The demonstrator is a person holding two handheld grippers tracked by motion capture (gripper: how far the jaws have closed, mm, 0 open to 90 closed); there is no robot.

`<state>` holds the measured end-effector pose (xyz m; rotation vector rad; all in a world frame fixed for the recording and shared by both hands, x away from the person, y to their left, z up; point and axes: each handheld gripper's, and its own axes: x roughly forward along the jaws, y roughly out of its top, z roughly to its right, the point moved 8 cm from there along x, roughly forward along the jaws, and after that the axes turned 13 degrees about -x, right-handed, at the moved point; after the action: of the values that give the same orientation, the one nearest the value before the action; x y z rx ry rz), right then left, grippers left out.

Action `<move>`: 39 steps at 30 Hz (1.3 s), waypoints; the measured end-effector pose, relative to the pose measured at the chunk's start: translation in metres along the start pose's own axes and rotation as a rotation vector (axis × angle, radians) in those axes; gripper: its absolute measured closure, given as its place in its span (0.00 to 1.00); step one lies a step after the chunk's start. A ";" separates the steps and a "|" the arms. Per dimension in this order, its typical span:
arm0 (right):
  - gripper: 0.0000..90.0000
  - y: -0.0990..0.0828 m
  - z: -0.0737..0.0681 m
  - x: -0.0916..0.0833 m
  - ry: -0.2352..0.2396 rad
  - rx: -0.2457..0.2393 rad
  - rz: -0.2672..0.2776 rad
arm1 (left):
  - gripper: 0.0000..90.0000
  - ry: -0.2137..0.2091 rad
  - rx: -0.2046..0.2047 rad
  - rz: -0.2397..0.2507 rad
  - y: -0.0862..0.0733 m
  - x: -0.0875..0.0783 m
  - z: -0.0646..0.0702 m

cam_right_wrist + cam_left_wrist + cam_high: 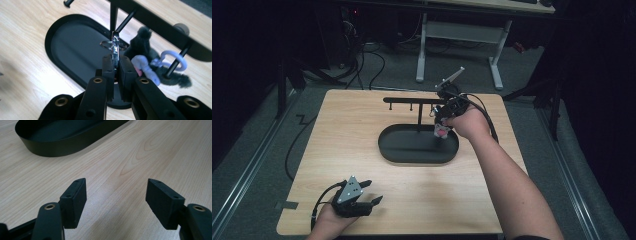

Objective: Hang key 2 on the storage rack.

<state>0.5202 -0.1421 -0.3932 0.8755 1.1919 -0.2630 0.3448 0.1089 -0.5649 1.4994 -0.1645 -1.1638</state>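
The right tool — clamped on a metal clip — sits just below the rack's crossbar, pegs close ahead — while the left tool, nearer the person, gapes wide and empty over the surface.

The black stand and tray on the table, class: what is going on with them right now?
A person works with tongs in each hand. The right tongs are shut on a silver keyring clasp, holding it up by the crossbar of the black stand above the oval tray. A lilac clip with a dark fluffy charm already hangs on one peg. The left tongs rest open over the bare wooden table.
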 end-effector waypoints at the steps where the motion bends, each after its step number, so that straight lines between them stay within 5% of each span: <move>1: 0.95 0.002 0.000 0.000 0.002 -0.006 0.002 | 0.38 0.000 0.000 0.000 0.000 0.000 0.000; 9: 0.95 0.013 0.007 0.002 -0.035 0.018 0.011 | 0.38 -0.002 0.000 0.002 0.000 -0.001 0.000; 27: 0.89 -0.020 0.011 0.036 0.001 0.110 0.015 | 0.38 -0.002 0.005 -0.014 -0.003 0.002 0.001; 39: 0.77 -0.030 0.007 0.039 0.019 0.128 0.036 | 0.38 -0.002 0.004 -0.011 -0.002 0.003 0.000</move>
<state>0.5218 -0.1562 -0.4408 1.0119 1.1857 -0.3050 0.3447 0.1076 -0.5681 1.5041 -0.1596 -1.1745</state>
